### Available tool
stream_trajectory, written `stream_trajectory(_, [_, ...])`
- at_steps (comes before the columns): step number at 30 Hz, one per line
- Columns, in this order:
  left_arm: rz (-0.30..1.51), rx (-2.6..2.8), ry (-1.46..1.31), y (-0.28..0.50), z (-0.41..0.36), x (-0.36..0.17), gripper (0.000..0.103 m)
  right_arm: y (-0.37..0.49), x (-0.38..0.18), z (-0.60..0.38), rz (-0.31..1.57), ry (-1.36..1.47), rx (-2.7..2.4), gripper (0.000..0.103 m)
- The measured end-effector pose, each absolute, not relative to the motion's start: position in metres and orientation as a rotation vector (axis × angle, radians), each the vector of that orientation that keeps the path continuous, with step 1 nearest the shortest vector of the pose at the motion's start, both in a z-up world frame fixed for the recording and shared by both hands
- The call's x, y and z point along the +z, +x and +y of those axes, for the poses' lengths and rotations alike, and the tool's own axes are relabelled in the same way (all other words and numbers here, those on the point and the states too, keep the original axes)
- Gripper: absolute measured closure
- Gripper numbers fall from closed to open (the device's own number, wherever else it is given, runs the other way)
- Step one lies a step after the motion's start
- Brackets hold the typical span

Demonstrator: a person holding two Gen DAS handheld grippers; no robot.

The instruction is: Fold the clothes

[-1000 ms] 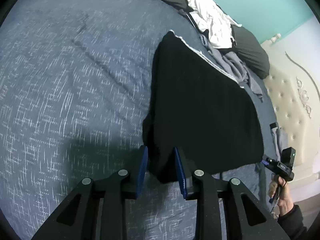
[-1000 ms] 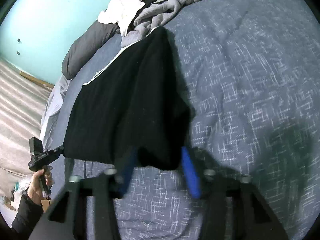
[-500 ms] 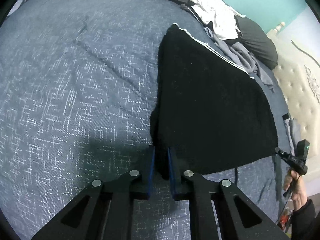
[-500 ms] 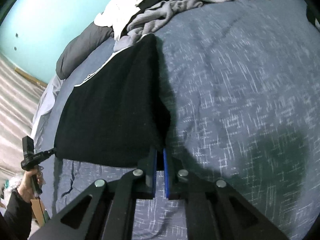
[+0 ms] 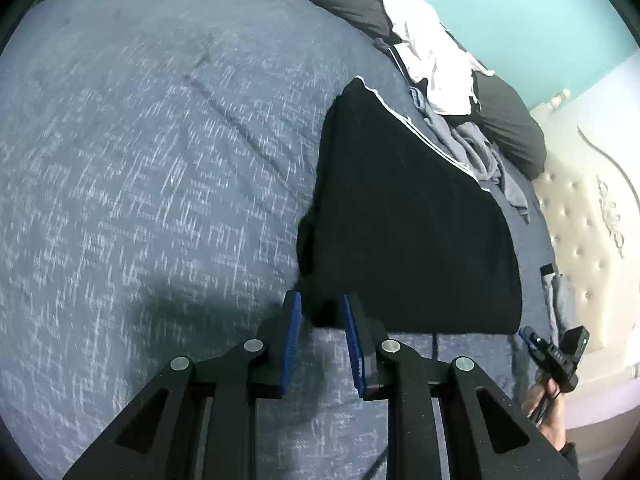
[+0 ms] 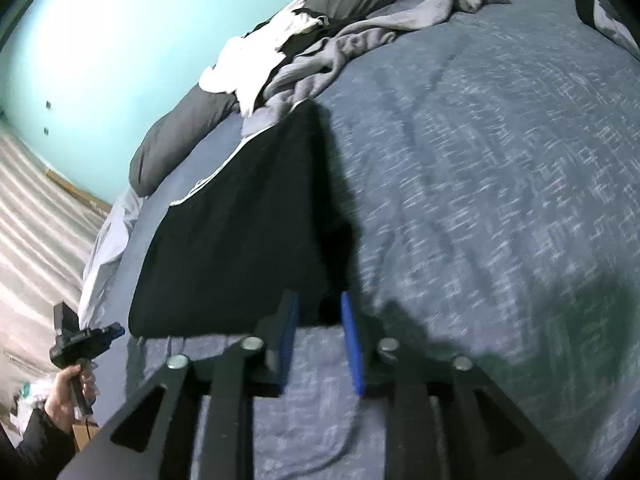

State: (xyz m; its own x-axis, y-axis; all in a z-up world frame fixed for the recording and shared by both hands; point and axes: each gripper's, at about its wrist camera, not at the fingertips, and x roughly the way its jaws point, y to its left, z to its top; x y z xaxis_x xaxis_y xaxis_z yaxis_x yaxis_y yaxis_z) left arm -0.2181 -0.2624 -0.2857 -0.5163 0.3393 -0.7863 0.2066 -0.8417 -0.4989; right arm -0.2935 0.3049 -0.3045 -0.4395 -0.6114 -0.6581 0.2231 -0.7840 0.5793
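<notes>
A black folded garment [image 5: 408, 220] with a thin white edge lies flat on the blue-grey bedspread [image 5: 140, 160]. My left gripper [image 5: 320, 312] is open, its blue pads on either side of the garment's near left corner, not clamping it. In the right wrist view the same garment [image 6: 240, 240] lies flat, and my right gripper [image 6: 318, 312] is open around its near right corner. The right gripper [image 5: 556, 352] also shows in the left wrist view, and the left gripper [image 6: 84, 340] in the right wrist view.
A heap of loose clothes, white [image 5: 432, 52] and grey [image 5: 480, 152], lies beyond the garment against dark pillows [image 5: 508, 124]. A cream tufted headboard [image 5: 580, 232] stands at the right. A turquoise wall [image 6: 100, 40] is behind the bed.
Both grippers were shut on the garment's near corners half a second ago. Both have now opened and let go; the garment lies flat.
</notes>
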Motion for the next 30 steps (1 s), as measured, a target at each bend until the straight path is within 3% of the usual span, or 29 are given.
stream_trajectory(12, [-0.925,2.591,-1.398,-0.197,-0.228,-0.29,0.077,-0.274,-0.263,0.194,-0.344,1.192,-2.078,0.076])
stream_trajectory(13, [-0.922,2.596,-1.383,-0.195,-0.224,-0.29,0.074,-0.277,-0.263,0.182,-0.333,1.2,-2.065,0.076])
stream_trajectory(15, [-0.918,2.603,-1.353,-0.191,-0.217,-0.29,0.056,-0.283,-0.263,0.158,-0.311,1.215,-2.04,0.076])
stream_trajectory(16, [-0.921,2.6,-1.341,-0.189,-0.214,-0.292,0.052,-0.286,-0.263,0.146,-0.3,1.223,-2.028,0.076])
stream_trajectory(30, [-0.767,2.607,-1.277,-0.177,-0.206,-0.307,0.032,-0.314,-0.282,0.033,-0.044,1.388,-2.024,0.078])
